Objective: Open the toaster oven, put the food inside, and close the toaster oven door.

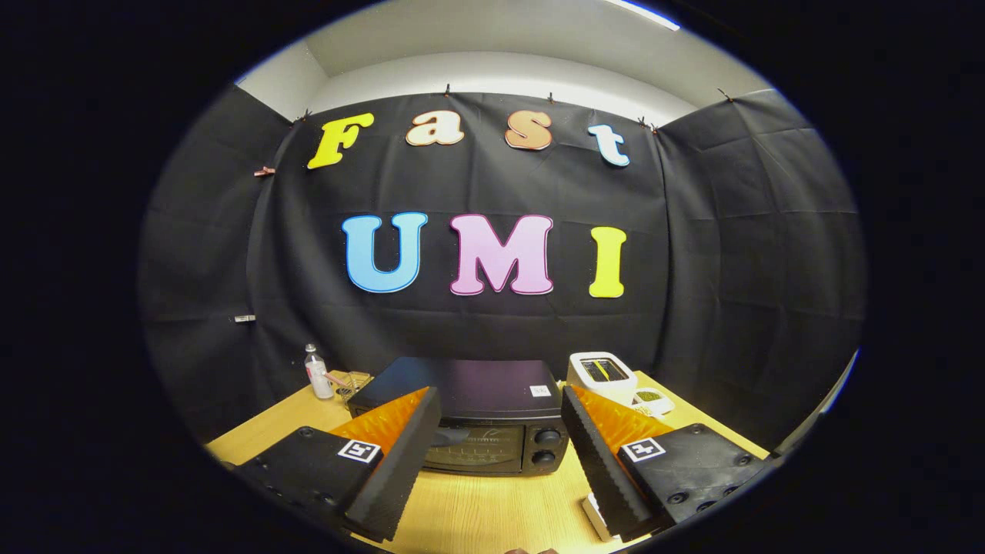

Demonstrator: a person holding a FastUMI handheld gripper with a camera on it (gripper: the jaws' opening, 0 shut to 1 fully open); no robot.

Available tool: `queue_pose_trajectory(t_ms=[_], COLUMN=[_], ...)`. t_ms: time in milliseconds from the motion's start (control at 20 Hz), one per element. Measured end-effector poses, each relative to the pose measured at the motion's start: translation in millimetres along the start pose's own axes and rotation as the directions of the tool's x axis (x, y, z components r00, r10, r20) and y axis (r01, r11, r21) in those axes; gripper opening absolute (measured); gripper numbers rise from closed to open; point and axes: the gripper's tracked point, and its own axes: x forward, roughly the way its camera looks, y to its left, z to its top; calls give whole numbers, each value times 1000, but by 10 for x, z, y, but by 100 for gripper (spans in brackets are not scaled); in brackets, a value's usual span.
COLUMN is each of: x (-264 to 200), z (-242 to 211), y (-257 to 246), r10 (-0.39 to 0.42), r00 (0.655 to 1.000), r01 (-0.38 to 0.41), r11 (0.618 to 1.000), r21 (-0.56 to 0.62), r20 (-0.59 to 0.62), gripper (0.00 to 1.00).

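Pale wooden surface (462, 508) backed by black cloth walls. At its far left, a small clear bottle (317, 373) standing upright beside a wire basket (352, 382). At far right, a white appliance (602, 375), possibly a scale, with a small white dish (651, 398) alongside.

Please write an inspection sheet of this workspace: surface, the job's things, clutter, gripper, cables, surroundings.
Surface: wooden table, light grain.
Job's things: black toaster oven just ahead of the fingers, door closed, two knobs on its right side. Food: cannot tell which item it is.
Clutter: clear bottle and small wire basket left of the oven; white appliance and small white dish to its right; white object under the right finger, partly hidden.
Gripper: gripper open, fingers spread wide, holding nothing.
Cables: nothing seen.
Surroundings: black cloth wall behind and at both sides; white ceiling above.
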Motion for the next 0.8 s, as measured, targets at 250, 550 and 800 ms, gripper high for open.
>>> queue_pose_trajectory(t_ms=[250, 550, 800], x=[-24, 20, 211], z=[-58, -193, -312], y=[52, 222, 445], r10=[2, 31, 59], r00=[1000, 998, 994], r01=[-2, -31, -57], r11=[1000, 1000, 998], r21=[8, 3, 28], r20=[-12, -51, -90], gripper=[97, 97, 97])
